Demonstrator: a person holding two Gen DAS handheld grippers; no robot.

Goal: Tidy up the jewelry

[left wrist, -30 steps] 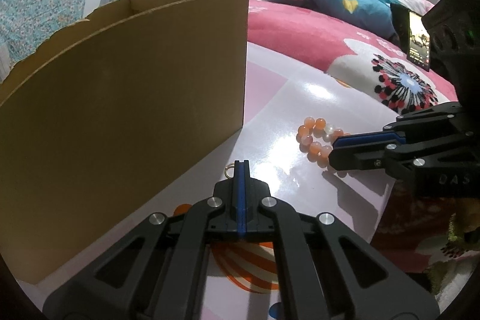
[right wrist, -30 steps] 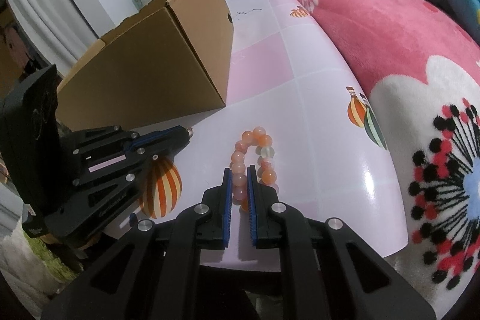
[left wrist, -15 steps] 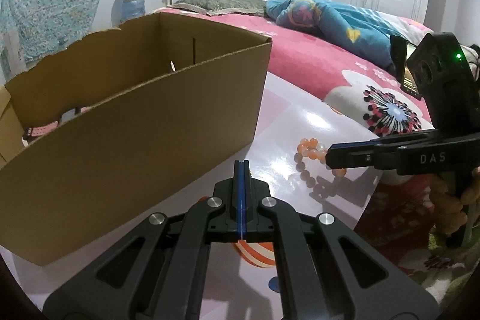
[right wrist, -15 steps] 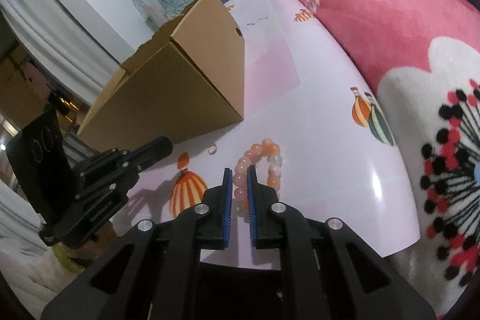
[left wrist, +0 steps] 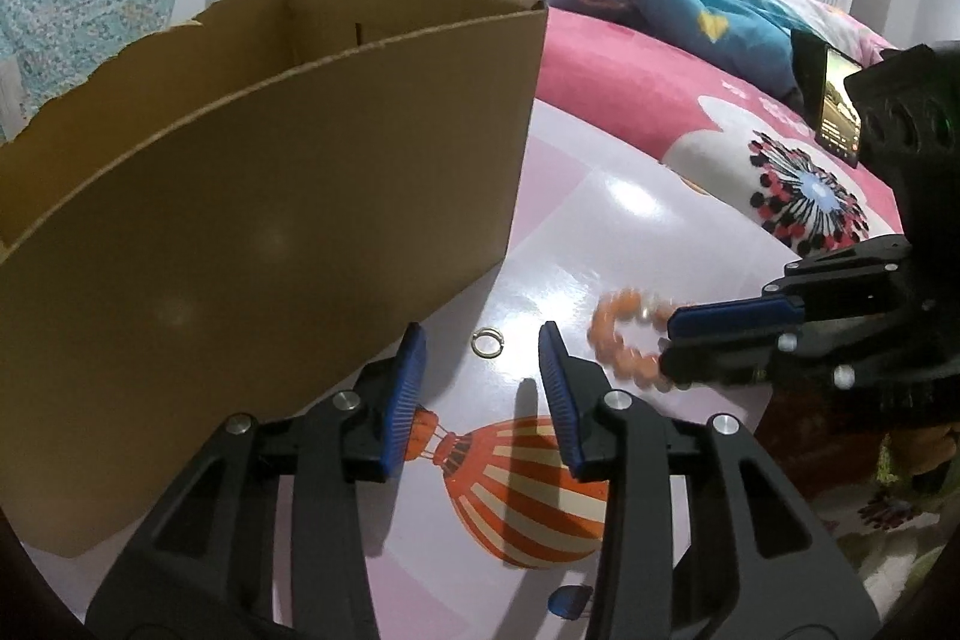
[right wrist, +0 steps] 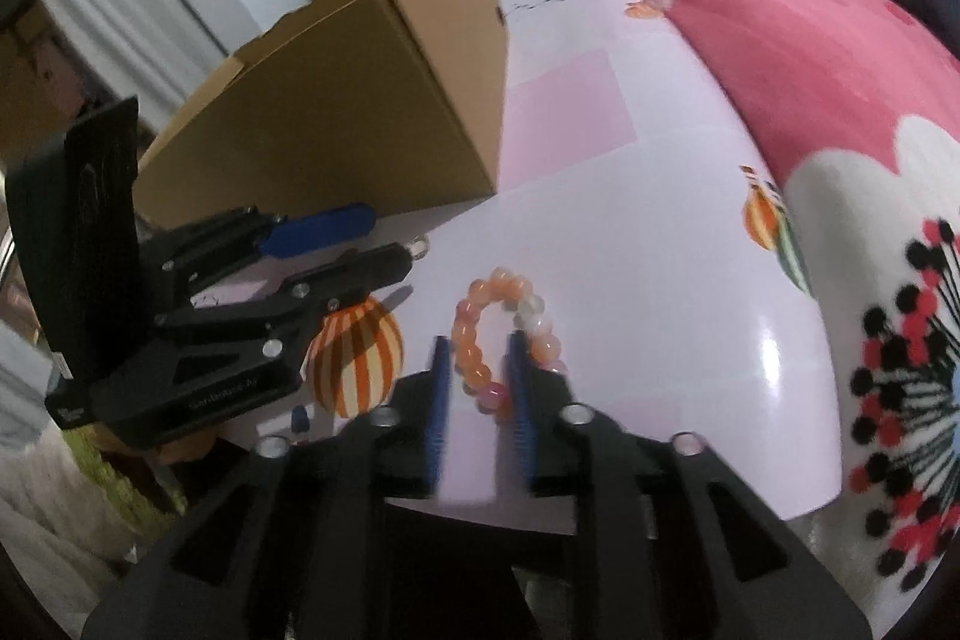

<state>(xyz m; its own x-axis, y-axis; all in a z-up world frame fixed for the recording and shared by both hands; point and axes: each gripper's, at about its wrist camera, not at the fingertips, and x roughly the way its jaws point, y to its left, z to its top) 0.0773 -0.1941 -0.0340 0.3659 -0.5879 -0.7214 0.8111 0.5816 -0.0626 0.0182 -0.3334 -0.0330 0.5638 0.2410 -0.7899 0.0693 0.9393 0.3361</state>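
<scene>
A small gold ring [left wrist: 487, 341] lies on the glossy pink table [left wrist: 630, 244] near the cardboard box [left wrist: 270, 196]. My left gripper [left wrist: 480, 349] is open, its fingers either side of the ring and just short of it. An orange bead bracelet [right wrist: 480, 334] lies on the table. My right gripper [right wrist: 477, 358] is open, with the bracelet's near side between its fingers. The bracelet [left wrist: 624, 340], blurred, and the right gripper [left wrist: 678, 340] show in the left wrist view; the left gripper [right wrist: 390, 244] and the ring [right wrist: 418, 247] show in the right wrist view.
The open cardboard box [right wrist: 360, 100] stands on the table's left side. A pink flowered blanket [right wrist: 840, 100] covers the bed along the table's right edge. A phone [left wrist: 837, 112] stands on the bed. The table's front edge [right wrist: 600, 511] is close under the right gripper.
Both grippers have opened from shut. The left one has dropped towards the ring. The right one has moved forward so that the bracelet's near side lies between its fingers.
</scene>
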